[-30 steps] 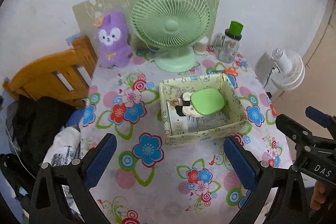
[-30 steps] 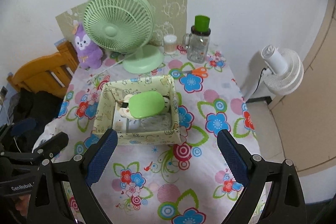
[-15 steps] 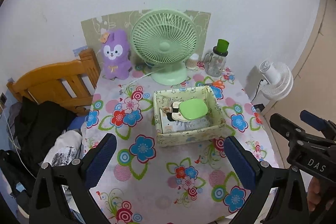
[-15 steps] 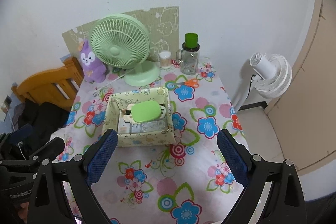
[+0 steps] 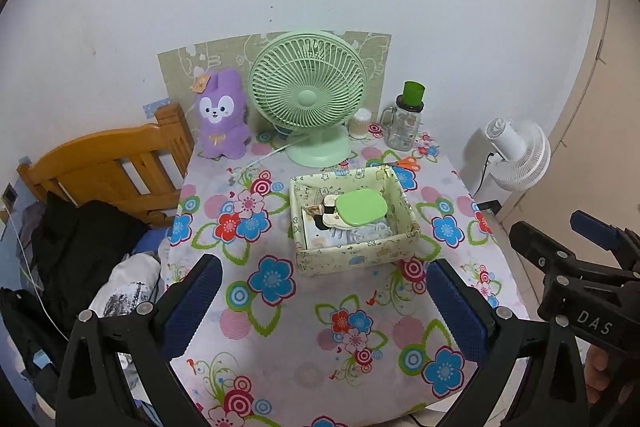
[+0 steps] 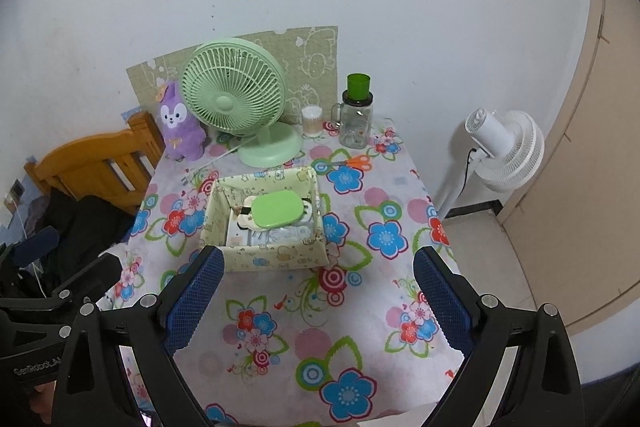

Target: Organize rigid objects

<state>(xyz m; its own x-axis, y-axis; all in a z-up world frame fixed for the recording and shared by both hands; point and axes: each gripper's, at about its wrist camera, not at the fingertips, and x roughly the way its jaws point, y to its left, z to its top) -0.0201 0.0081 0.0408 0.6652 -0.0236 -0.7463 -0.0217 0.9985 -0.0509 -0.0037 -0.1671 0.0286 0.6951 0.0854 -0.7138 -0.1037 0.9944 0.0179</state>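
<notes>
The patterned storage box (image 5: 356, 259) sits mid-table on the floral tablecloth (image 5: 280, 339), in front of the green desk fan (image 5: 308, 99). Inside it a green lidded case (image 5: 361, 207) lies on top and covers most of what is under it; I can make out only a black-and-white item and some printed packets, not what they are. My left view cuts off the orange scissors (image 6: 354, 161) behind the box; my right view shows them whole, beside the glass jar with a green lid (image 6: 356, 115). My left gripper (image 5: 324, 303) is spread wide above the cloth, holding nothing. My right gripper (image 6: 316, 301) is equally wide apart, empty, its left pad (image 6: 196, 299) overlapping the box's near corner in view; contact I cannot tell.
</notes>
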